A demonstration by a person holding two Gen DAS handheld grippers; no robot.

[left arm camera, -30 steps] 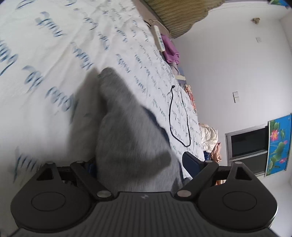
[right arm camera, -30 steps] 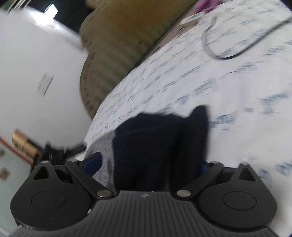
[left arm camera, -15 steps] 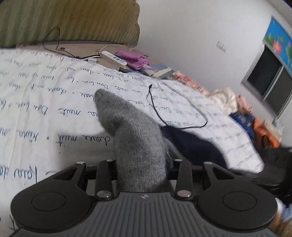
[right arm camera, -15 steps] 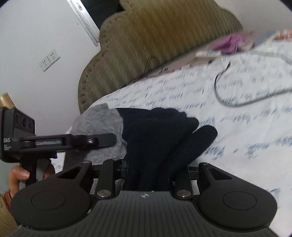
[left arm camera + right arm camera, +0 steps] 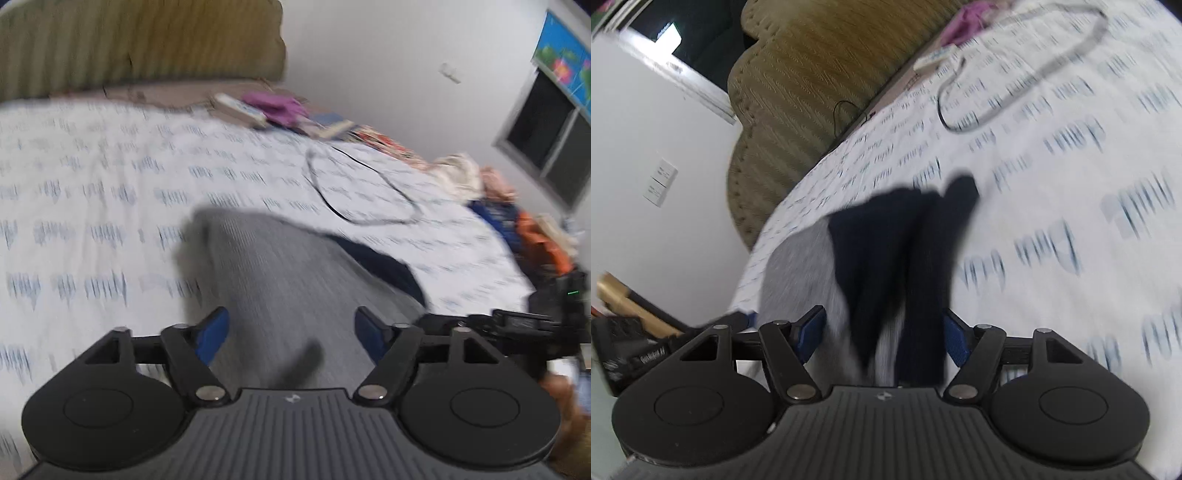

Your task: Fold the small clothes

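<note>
A small grey knit garment with a dark navy part [image 5: 291, 273] lies on the white printed bed sheet [image 5: 92, 192]. My left gripper [image 5: 291, 328] is open, its blue pads [image 5: 212, 334] on either side of the grey cloth. In the right wrist view the navy part [image 5: 905, 258] lies over the grey part [image 5: 798, 273]. My right gripper [image 5: 882, 332] is open, with the navy cloth between its blue pads [image 5: 810, 330]. Both views are blurred by motion.
A black cable loop [image 5: 362, 195] lies on the sheet beyond the garment. A power strip [image 5: 240, 109], purple cloth [image 5: 273, 105] and an olive headboard [image 5: 129, 48] are at the bed's far end. Piled clothes [image 5: 491, 192] sit along the right edge.
Both grippers were shut on the garment half a second ago and now stand open. The garment has dropped flatter onto the sheet.
</note>
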